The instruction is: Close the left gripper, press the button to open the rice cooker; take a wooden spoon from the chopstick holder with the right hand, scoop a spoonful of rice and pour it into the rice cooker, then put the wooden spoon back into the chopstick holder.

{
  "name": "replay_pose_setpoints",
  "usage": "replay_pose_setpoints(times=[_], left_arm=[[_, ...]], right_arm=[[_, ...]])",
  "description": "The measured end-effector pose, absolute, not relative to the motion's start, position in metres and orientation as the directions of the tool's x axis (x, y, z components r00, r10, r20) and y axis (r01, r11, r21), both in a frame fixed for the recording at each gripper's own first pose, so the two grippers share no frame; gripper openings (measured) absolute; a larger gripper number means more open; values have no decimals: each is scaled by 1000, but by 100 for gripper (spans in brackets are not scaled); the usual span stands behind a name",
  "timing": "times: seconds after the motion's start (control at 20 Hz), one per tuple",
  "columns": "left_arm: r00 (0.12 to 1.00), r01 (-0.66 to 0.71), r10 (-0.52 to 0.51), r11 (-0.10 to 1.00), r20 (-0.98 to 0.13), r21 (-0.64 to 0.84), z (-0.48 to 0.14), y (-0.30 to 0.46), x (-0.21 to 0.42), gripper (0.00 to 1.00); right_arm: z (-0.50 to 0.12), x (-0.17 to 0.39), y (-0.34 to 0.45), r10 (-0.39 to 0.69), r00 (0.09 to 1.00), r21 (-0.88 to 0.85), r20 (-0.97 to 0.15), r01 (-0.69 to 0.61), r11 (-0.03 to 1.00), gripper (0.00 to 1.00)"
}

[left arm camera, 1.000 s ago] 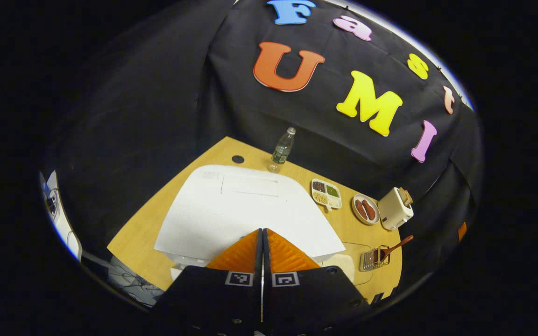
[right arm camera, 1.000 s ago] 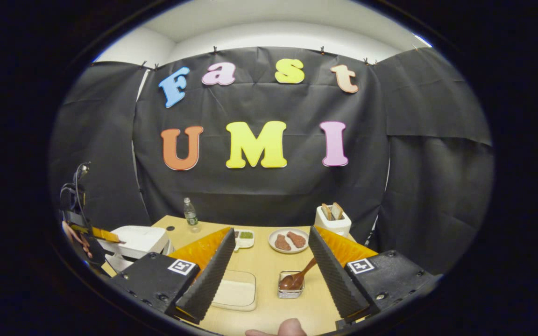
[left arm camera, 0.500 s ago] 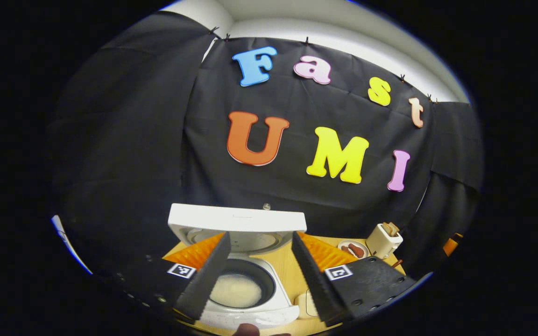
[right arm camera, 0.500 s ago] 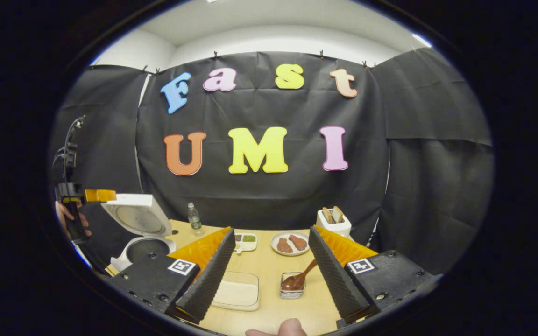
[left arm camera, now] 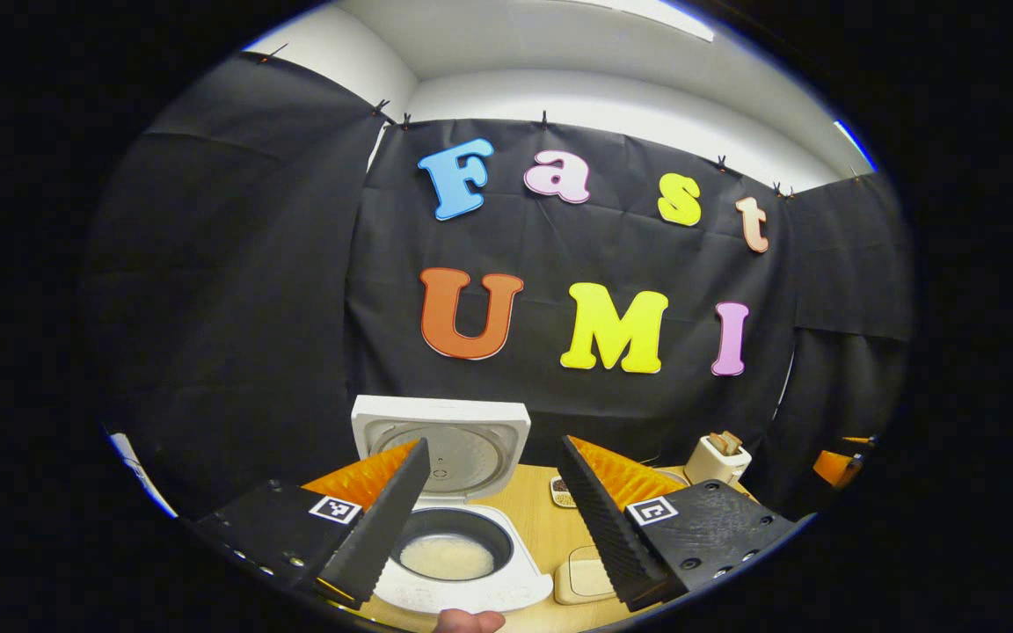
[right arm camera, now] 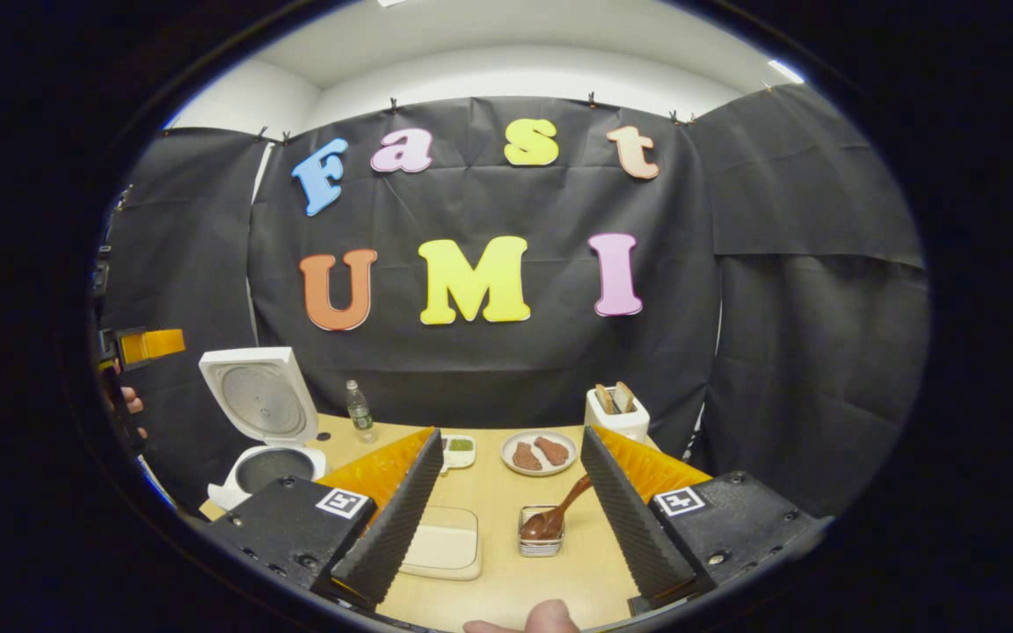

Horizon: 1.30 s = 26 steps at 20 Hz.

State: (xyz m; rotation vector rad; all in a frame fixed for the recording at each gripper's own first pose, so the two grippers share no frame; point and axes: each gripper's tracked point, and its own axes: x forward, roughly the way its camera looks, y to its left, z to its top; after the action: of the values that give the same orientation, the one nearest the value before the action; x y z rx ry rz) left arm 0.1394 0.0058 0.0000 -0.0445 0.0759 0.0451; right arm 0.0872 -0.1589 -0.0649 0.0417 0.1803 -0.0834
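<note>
Wooden spoon [right arm camera: 559,514], light and rigid, stands bowl-down in the chopstick holder [right arm camera: 540,534], its angled handle the likely hold for the wide-open right gripper [right arm camera: 506,519].

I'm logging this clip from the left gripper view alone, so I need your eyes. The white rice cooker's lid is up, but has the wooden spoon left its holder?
Observer: No. In the right gripper view the brown wooden spoon sits bowl-down in the small rectangular chopstick holder, with its handle leaning out.
Operator: What is the right gripper doing?
Observer: The right gripper is open, its fingers wide apart and holding nothing.
Operator: Is anything on the table near the raised white lid?
Observer: A clear plastic water bottle stands upright on the wooden table, beside the raised white lid.
</note>
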Motion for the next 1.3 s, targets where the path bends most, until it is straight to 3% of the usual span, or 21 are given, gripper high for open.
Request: replay_pose_setpoints(times=[0.6, 1.3], left_arm=[[997, -54, 53, 998, -47, -10, -6, -31, 109, 94], [977, -156, 158, 987, -146, 23, -43, -62, 137, 94]], right_arm=[[-129, 111, -211, -102, 953, 94, -285, 134, 987, 100], [-316, 232, -255, 32, 851, 291, -524, 144, 946, 99]])
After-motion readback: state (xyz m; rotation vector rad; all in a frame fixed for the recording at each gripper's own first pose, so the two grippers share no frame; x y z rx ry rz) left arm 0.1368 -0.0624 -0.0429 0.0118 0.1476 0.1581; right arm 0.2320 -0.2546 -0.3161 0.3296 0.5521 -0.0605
